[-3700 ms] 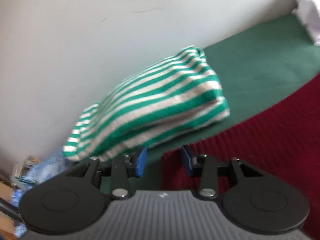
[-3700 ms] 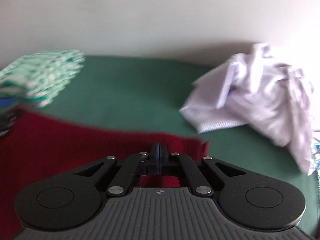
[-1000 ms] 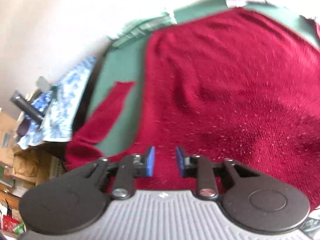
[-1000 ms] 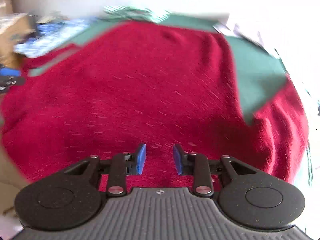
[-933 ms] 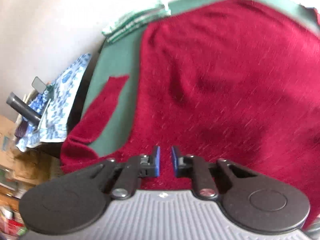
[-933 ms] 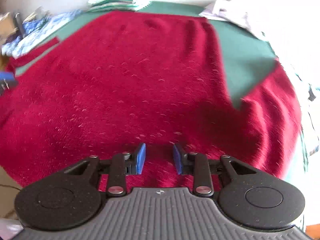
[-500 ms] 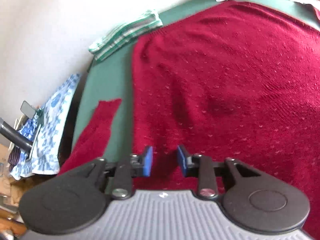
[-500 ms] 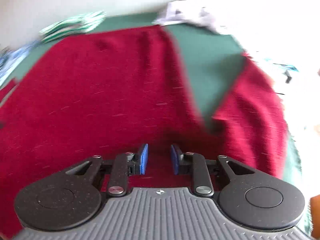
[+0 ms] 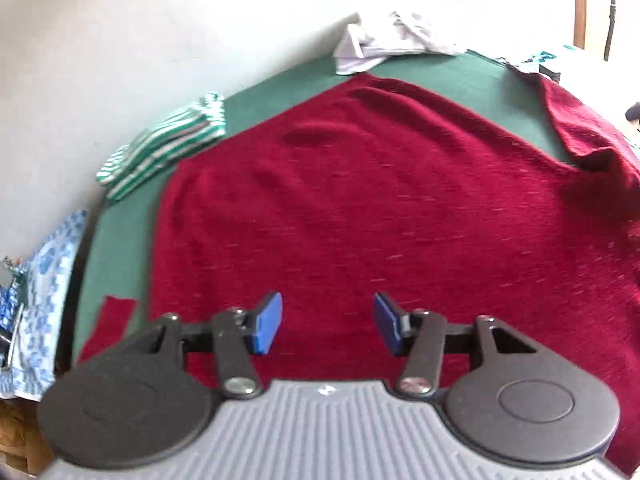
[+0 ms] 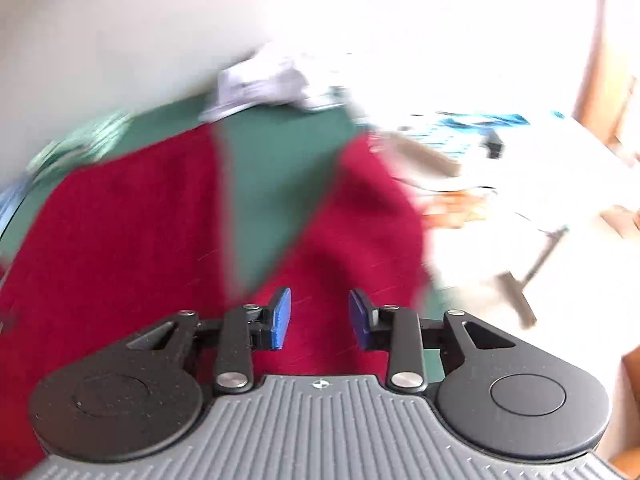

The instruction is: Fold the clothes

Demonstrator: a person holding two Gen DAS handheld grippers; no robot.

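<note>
A large dark red sweater (image 9: 380, 200) lies spread flat on the green table cover (image 9: 116, 232). One sleeve (image 9: 108, 324) runs off at the lower left, the other sleeve (image 10: 360, 208) at the right. My left gripper (image 9: 328, 322) hovers over the sweater's near part, its jaws opening wide with nothing between the blue pads. My right gripper (image 10: 320, 316) hangs over the red cloth where the right sleeve meets the body; its jaws are opening too, and no cloth is pinched. The right wrist view is blurred.
A folded green-and-white striped garment (image 9: 164, 144) sits at the back left by the wall. A crumpled pale lilac shirt (image 9: 384, 42) lies at the back. Blue-and-white patterned cloth (image 9: 36, 300) hangs off the table's left edge. Clutter (image 10: 480, 152) lies right of the table.
Both grippers' jaws have spread wider. The left wrist view has swung right, toward the sweater's middle. The right wrist view has swung right onto the right sleeve and the table's right edge.
</note>
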